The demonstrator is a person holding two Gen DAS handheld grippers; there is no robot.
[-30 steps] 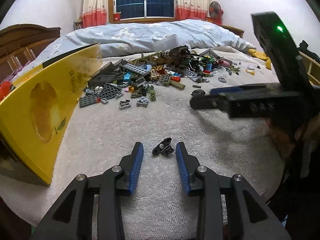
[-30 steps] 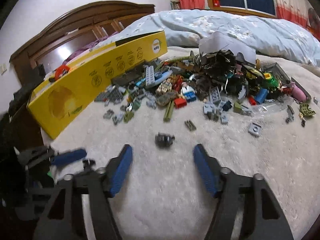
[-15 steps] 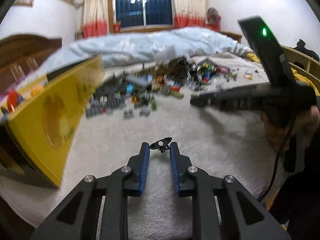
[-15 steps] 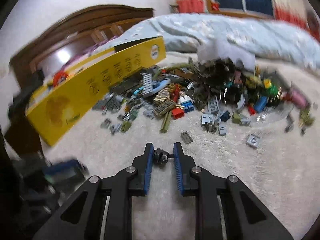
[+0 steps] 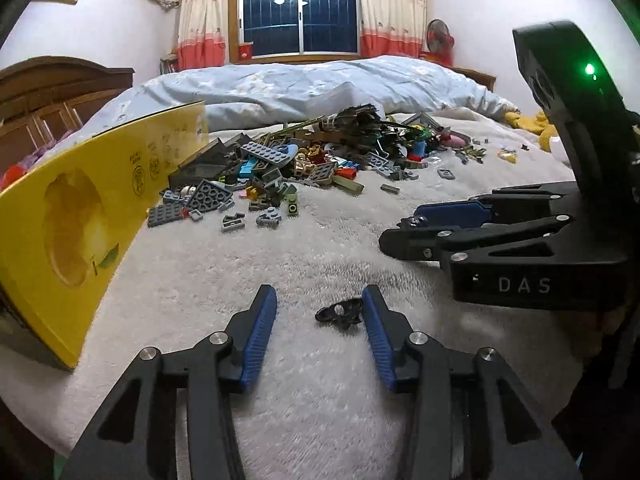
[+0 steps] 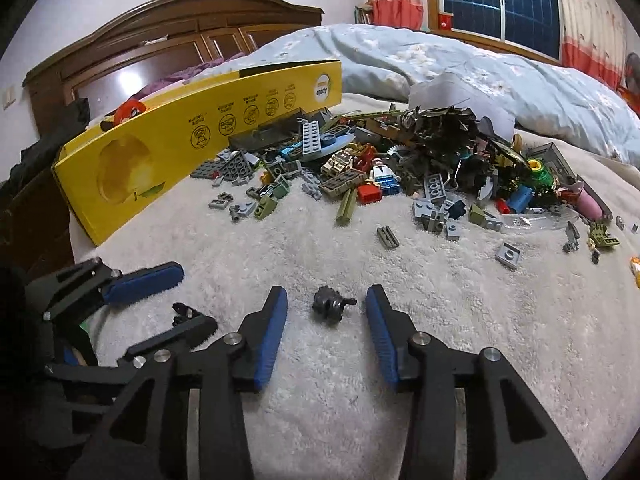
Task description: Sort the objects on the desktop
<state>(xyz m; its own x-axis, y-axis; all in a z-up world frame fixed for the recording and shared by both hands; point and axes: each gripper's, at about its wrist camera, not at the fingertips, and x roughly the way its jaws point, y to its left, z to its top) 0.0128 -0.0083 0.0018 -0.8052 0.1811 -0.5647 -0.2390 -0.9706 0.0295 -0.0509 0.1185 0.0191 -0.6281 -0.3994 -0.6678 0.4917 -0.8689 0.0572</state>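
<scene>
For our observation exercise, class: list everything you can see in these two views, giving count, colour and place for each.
brick pile: one heap, mixed grey, olive, blue, red; far part of the blanket
yellow box: one, yellow with printed icons; left of the pile, on its side
black clip piece: one, black; on the blanket between the left tool's fingers, close to one of them
dark grey piece: one, dark grey; on the blanket between the right tool's fingers, untouched
grey square plate: one, grey; lying alone right of the pile
white blanket: one, off-white; under everything
blue quilt: one, pale blue; behind the pile
left tool: one, black with blue pads; open
right tool: one, black with blue pads; open
</scene>
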